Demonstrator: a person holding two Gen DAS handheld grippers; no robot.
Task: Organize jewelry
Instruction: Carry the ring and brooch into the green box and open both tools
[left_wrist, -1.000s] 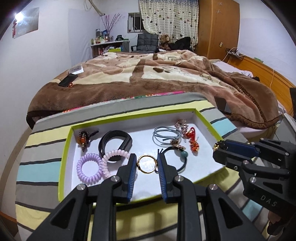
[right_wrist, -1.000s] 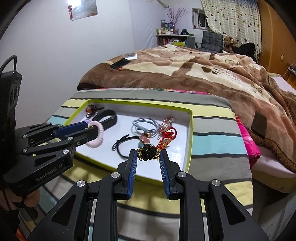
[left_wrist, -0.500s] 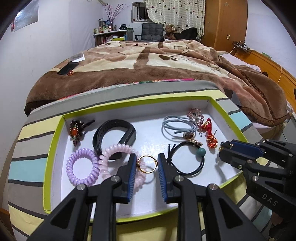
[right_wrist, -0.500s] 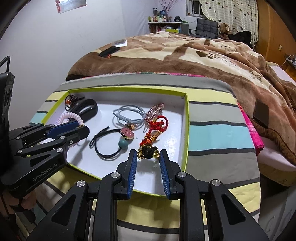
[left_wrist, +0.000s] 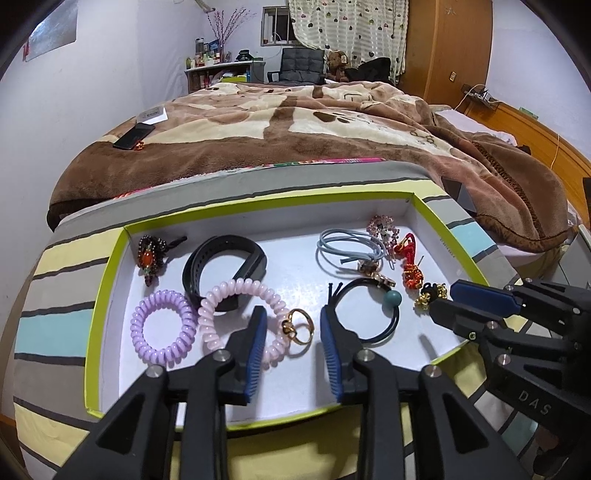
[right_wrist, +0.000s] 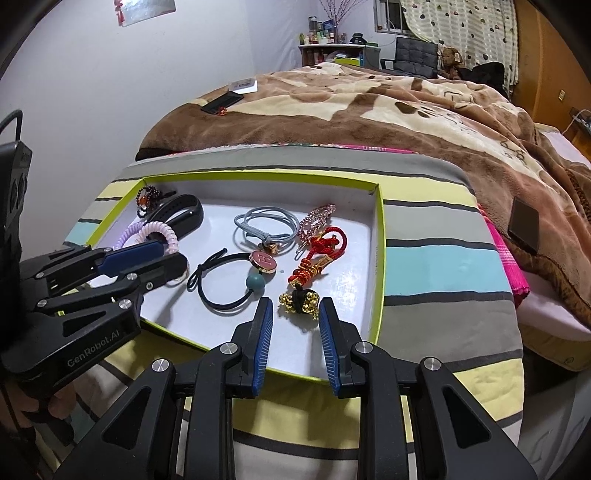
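Now the small gold metal ring (left_wrist: 300, 326) is lying on the white floor of the shallow lime-edged cardboard tray (left_wrist: 96, 295), touching the pale pink spiral hair tie (left_wrist: 243, 295), while the left claw (left_wrist: 293, 332) is straddling it with jaws just opening, pads clear of it. Rightward, the right claw (right_wrist: 295, 321) is hovering spread, gripping nothing, just short of the red knotted cord charm (right_wrist: 317, 258) and its gold beads.
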